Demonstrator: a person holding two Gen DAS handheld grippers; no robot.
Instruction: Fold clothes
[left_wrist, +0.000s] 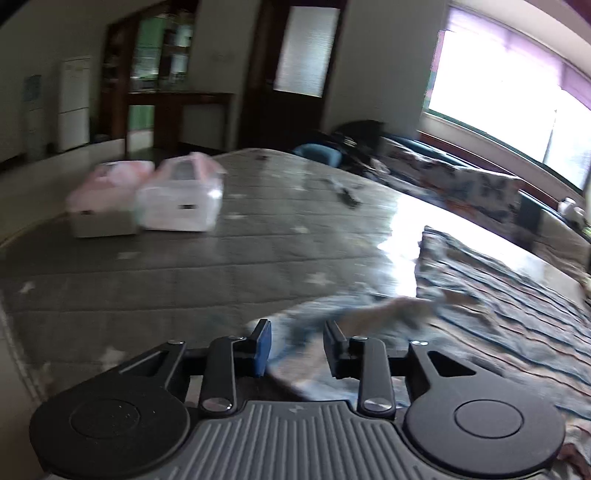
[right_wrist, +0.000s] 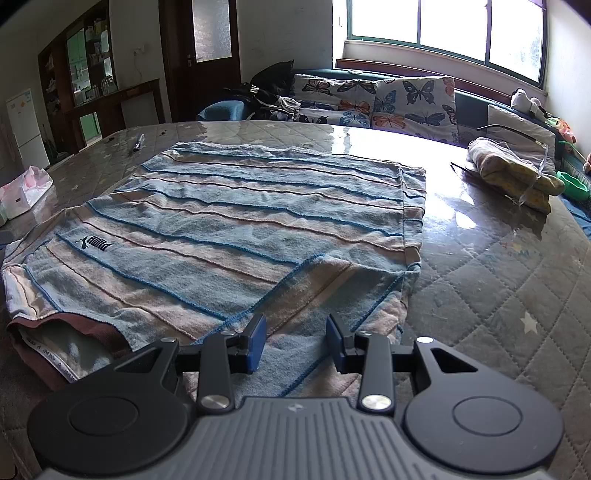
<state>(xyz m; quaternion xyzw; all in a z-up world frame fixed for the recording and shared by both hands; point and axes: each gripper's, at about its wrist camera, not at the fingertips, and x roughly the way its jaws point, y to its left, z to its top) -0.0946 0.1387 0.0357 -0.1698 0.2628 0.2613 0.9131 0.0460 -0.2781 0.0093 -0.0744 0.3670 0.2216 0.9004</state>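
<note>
Where the quilted grey table cover (right_wrist: 498, 280) catches the window glare, lies a striped blue-and-beige shirt (right_wrist: 236, 221), spread flat, chest logo toward the left edge, maroon collar opening at the near-left corner. Folded across the near-right corner, a sleeve (right_wrist: 332, 291), laid over the body of the shirt.

Right gripper (right_wrist: 296, 341): hovering over the near hem, jaws spread, blue pads apart, cloth showing in the gap but not pinched. Sharp view, no blur.

Left gripper (left_wrist: 297, 347): jaws likewise spread, nothing clamped, shirt fabric (left_wrist: 480, 295) rumpled just beyond and under the fingertips. Whole left view smeared by motion blur. Impossible to tell whether the pads touch the cloth.

Farther off on the cover: two pale plastic boxes (left_wrist: 177, 199) side by side at the left, a dark pen-like object (right_wrist: 137, 142) beyond the shirt's far edge, a yellowish bundle (right_wrist: 513, 170) at the right. Behind the table, butterfly-print cushions (right_wrist: 413, 99) against a sofa under the bright window (right_wrist: 443, 26).
</note>
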